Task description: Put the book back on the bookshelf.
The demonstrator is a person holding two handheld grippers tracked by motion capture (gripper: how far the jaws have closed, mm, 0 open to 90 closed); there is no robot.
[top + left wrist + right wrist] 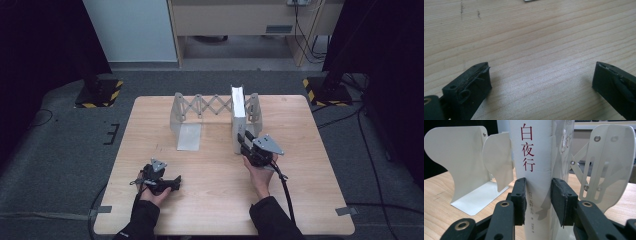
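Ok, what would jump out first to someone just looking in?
The white book standing upright in the rack at the table's far side, with the right gripper clamped on its spine. The left gripper rests open on the bare table nearer the person.

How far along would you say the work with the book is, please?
Done: the book stands upright in the rack, by its right end plate. In hand: the right tongs are clamped on its spine. Left: letting go; the left tongs rest open over the table.
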